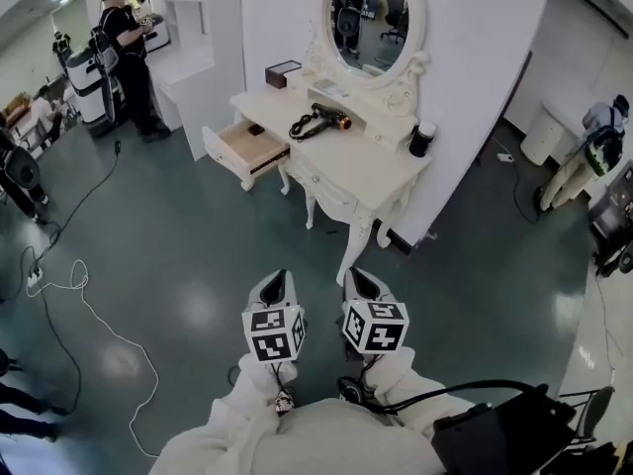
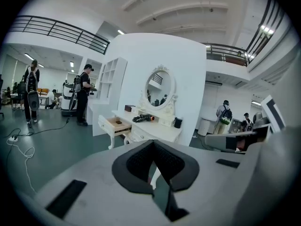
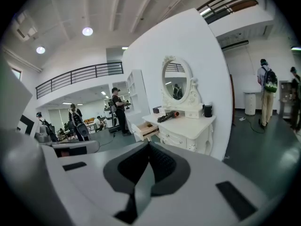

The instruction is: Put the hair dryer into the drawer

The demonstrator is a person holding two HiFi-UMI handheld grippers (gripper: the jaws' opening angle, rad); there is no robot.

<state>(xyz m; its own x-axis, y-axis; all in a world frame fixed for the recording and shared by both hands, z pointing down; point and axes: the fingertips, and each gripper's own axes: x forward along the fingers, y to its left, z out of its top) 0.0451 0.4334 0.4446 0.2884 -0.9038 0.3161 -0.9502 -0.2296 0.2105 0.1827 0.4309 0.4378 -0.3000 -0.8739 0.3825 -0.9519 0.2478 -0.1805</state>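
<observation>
Hair dryer (image 1: 318, 121) on white dressing table (image 1: 376, 171), drawer (image 1: 259, 149) pulled open

Hair dryer (image 1: 324, 119): black, copper-tipped, lying flat on white surface (image 1: 381, 161), cord coiled alongside. Drawer (image 1: 252, 149): pulled open, wood-lined, just below-left.

An oval mirror (image 1: 374, 18) is standing at the back of the white counter (image 1: 381, 171), a black cylinder (image 1: 422, 139) and a dark box (image 1: 283, 73) are sitting at opposite ends, and a person (image 1: 127, 55) is standing nearby while a white cable (image 1: 99, 320) is trailing across the floor (image 1: 198, 216).
</observation>
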